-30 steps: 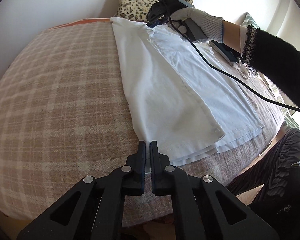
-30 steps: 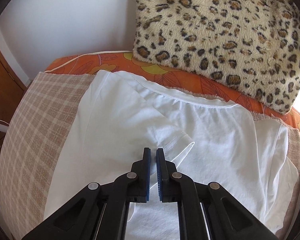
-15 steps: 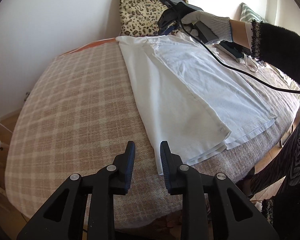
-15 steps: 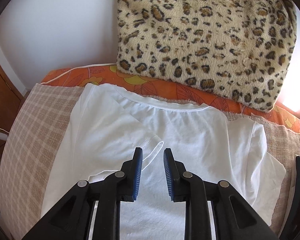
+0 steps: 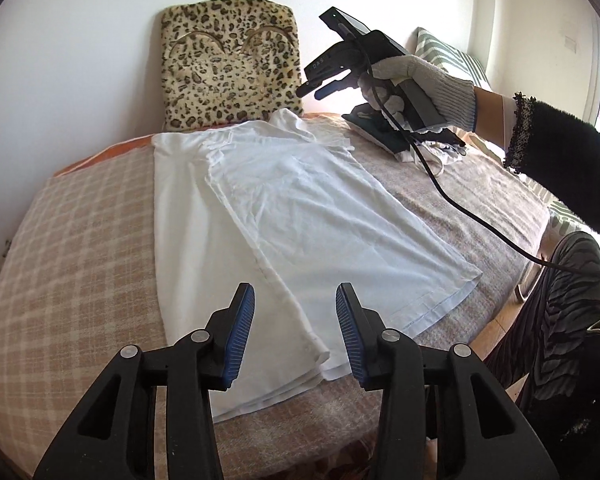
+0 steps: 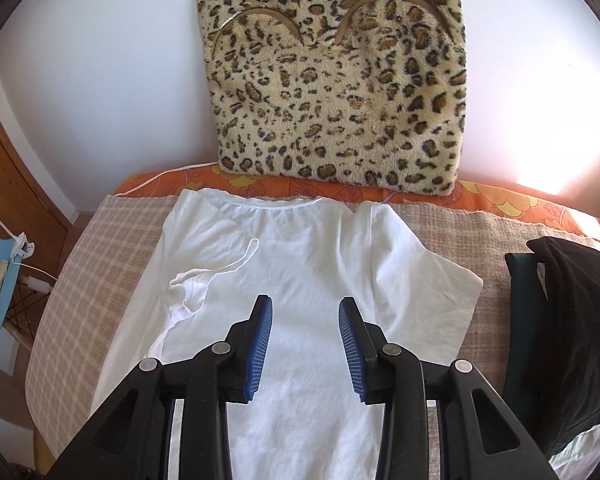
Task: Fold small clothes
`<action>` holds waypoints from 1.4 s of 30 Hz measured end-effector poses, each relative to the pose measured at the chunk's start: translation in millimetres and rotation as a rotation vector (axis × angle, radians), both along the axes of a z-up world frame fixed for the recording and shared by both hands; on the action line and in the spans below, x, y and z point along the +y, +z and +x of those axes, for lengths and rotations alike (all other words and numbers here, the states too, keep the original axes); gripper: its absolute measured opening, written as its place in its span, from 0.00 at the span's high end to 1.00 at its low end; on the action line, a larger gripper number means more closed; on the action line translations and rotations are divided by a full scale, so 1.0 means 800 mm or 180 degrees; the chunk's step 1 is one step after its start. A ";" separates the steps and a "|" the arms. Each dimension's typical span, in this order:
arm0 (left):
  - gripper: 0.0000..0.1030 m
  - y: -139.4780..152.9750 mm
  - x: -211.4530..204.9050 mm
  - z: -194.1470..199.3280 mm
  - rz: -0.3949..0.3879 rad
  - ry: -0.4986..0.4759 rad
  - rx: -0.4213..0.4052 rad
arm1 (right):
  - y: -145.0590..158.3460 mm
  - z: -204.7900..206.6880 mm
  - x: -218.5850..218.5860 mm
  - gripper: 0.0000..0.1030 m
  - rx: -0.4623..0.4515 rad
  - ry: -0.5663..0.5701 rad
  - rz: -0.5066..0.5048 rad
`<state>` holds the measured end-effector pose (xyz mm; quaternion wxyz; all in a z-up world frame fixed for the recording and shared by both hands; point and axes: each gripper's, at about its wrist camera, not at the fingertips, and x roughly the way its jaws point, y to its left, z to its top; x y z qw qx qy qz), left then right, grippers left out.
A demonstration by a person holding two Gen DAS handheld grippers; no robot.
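A white T-shirt lies flat on the checked bed cover, its left side and sleeve folded over the body. It also shows in the right wrist view, collar toward the leopard cushion. My left gripper is open and empty, raised above the shirt's hem corner. My right gripper is open and empty, raised above the shirt's chest. It also shows in the left wrist view, held by a gloved hand above the far right of the shirt.
A leopard-print cushion leans on the wall behind the collar. Dark folded clothes lie on the bed to the right. A black cable hangs over the bed. A striped pillow is at the far right.
Both grippers opened, let go of the shirt's folded left side and lifted away. The folded sleeve and side now lie on the shirt body.
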<state>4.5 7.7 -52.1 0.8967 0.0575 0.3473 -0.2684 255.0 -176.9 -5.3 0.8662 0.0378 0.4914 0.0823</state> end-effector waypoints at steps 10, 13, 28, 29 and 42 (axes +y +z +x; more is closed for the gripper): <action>0.55 -0.011 -0.123 -0.013 0.0157 -0.0776 -0.0006 | 0.013 -0.018 -0.113 0.63 -0.0034 -0.0346 0.0148; 0.55 -0.019 -0.158 -0.019 0.0353 -0.0991 -0.0037 | 0.011 -0.016 -0.128 0.62 -0.0017 -0.0329 0.0101; 0.40 -0.071 -0.252 -0.010 0.0714 -0.1382 0.0184 | -0.019 0.044 -0.139 0.49 0.0114 0.0024 0.0000; 0.48 -0.071 -0.250 -0.008 0.0670 -0.1372 0.0193 | -0.023 0.052 -0.139 0.49 0.0134 0.0032 -0.0005; 0.92 -0.067 -0.232 0.015 0.0337 -0.1385 0.0367 | -0.115 0.137 -0.142 0.48 0.0573 -0.0137 -0.0416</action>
